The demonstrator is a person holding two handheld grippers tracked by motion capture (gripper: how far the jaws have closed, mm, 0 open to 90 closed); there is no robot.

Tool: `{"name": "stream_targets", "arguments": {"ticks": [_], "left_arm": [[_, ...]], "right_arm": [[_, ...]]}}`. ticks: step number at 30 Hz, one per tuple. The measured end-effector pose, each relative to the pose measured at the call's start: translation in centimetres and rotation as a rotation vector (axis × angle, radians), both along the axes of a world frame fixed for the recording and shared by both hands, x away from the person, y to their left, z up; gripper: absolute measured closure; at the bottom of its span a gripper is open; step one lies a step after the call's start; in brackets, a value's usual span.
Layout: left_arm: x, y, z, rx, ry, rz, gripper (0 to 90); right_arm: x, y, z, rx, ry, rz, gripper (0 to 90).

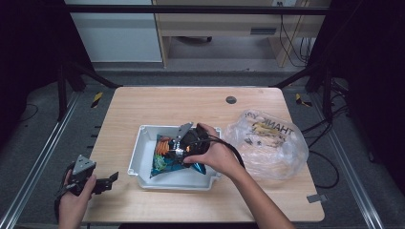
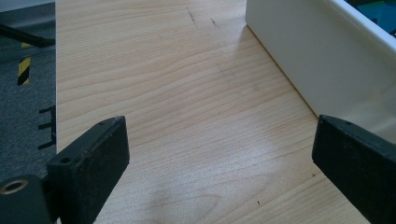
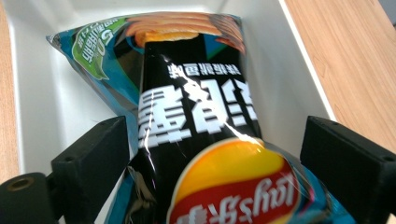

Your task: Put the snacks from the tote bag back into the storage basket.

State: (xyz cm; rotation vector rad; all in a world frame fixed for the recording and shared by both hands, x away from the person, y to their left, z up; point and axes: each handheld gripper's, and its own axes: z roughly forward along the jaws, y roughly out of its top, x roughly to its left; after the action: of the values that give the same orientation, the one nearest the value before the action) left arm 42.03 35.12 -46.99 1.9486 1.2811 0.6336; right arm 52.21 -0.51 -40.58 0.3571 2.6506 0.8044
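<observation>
Right gripper view: your right gripper [image 3: 215, 154] had its jaws wide apart astride the chip bag [image 3: 196, 107], not yet closed on it, the bag lying in the white tray [image 1: 143, 157]. It looked light, puffy, slick and crushable; pinch a crimped end seam. Your left gripper [image 2: 219, 154] hung open and empty over the bench [image 2: 177, 93].

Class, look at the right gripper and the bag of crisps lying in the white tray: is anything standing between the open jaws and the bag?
Nothing visible does. The right gripper is open, its jaws standing either side of the crisp bag, which lies alone in the white tray. The plastic bag sits beside the tray, out of the way.
</observation>
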Motion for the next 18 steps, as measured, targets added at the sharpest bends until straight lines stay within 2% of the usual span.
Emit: {"name": "stream_targets", "arguments": {"ticks": [4, 9, 18], "left_arm": [[0.0, 0.0, 0.0, 0.007, 0.005, -0.006, 3.7], [0.0, 0.0, 0.0, 0.004, 0.005, -0.001, 3.7], [0.0, 0.0, 0.0, 0.001, 0.004, 0.001, 3.7]], "right_arm": [[-0.2, -0.5, 0.4, 0.001, 0.001, -0.014, 6.8], [-0.7, -1.1, 1.4, 0.051, 0.003, -0.015, 6.8], [-1.5, -2.1, 2.9, 0.081, -0.024, -0.041, 6.7]]}}
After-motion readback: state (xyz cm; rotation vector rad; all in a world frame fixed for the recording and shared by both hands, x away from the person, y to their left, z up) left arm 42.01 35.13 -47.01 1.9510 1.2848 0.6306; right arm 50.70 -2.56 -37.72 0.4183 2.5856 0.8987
